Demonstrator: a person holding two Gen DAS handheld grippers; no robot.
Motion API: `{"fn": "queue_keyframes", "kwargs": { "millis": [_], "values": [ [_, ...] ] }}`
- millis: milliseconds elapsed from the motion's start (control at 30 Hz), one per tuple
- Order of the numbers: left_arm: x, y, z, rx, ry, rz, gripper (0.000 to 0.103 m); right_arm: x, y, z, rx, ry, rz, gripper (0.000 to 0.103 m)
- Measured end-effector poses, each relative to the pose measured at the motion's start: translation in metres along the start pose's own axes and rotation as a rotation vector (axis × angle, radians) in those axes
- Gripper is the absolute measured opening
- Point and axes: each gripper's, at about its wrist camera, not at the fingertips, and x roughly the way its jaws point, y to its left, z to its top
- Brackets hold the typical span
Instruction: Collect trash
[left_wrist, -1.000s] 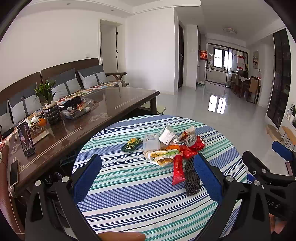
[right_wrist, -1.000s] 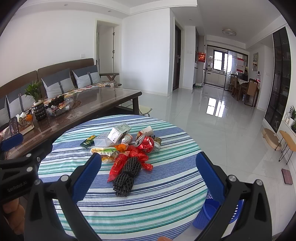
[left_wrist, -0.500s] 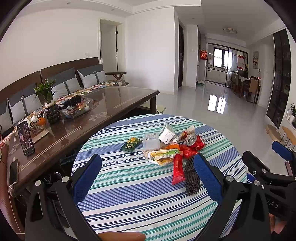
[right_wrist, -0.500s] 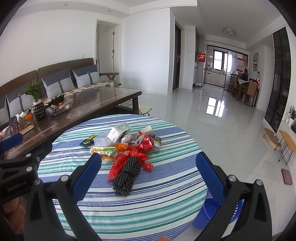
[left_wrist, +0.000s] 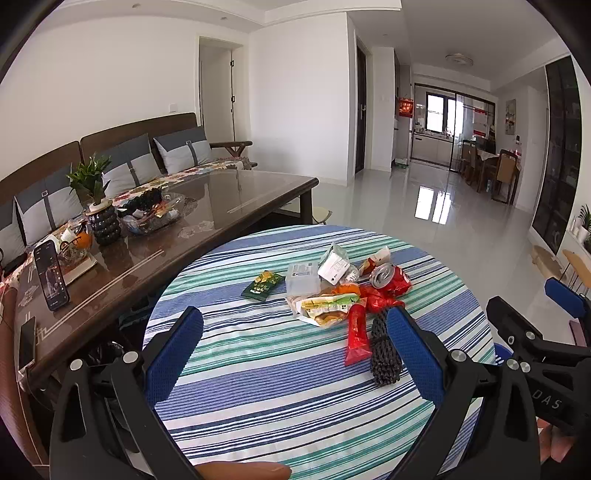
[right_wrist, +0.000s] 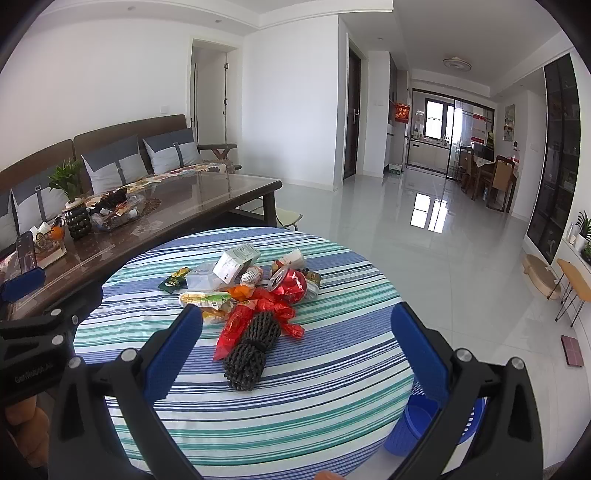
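Your right finger (right_wrist: 419, 354) hides most of the blue bin (right_wrist: 413, 430); your left finger (left_wrist: 413, 354) covers part of the black mesh roll (left_wrist: 382, 350).

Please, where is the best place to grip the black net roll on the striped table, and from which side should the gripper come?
Probably grip the black net roll at its banded middle, across its width. It lies flat, one end near the table edge, the other against the red wrapper. The right gripper, open, could come from above, fingers either side.

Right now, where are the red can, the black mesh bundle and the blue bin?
red can (right_wrist: 290, 284), right wrist view, on its red side.
black mesh bundle (right_wrist: 251, 350), right wrist view, mid-bundle.
blue bin (right_wrist: 413, 428), right wrist view, on its outer wall.
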Motion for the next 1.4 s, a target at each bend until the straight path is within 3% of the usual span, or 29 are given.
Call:
{"fn": "queue_keyframes", "kwargs": {
  "millis": [467,1400],
  "values": [
    [0.005,0.002,-0.013,-0.008,0.024,0.004,0.099,0.008,0.001,-0.008,-0.003,0.022,-0.004,0.098],
    [0.01,0.005,-0.007,-0.009,0.04,0.003,0.099,0.011,-0.002,-0.01,-0.004,0.031,-0.01,0.098]
  ]
}}
